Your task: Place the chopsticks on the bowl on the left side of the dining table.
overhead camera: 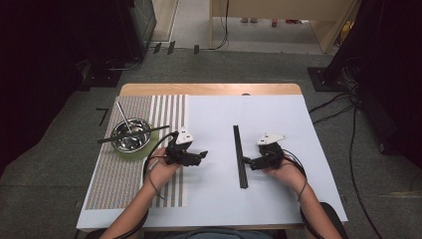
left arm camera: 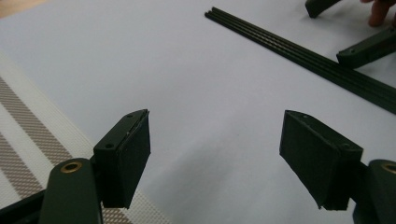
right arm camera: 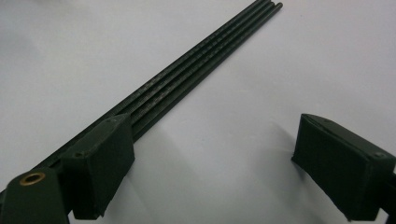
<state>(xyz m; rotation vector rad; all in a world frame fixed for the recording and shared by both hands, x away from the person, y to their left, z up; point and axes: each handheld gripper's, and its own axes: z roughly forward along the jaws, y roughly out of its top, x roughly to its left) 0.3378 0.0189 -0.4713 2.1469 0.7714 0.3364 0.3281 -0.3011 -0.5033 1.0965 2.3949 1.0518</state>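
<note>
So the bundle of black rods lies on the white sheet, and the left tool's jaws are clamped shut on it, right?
Not quite. The black rods do lie on the white sheet, but the left gripper isn't clamped on them: the left gripper view shows its jaws wide open over bare sheet, with the rods farther off.

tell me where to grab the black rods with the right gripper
Grip the black rods near their near end, by the right gripper, coming from above with open jaws straddling the bundle across its width. They lie flat and long on the white sheet, so only the narrow sides offer purchase.
</note>
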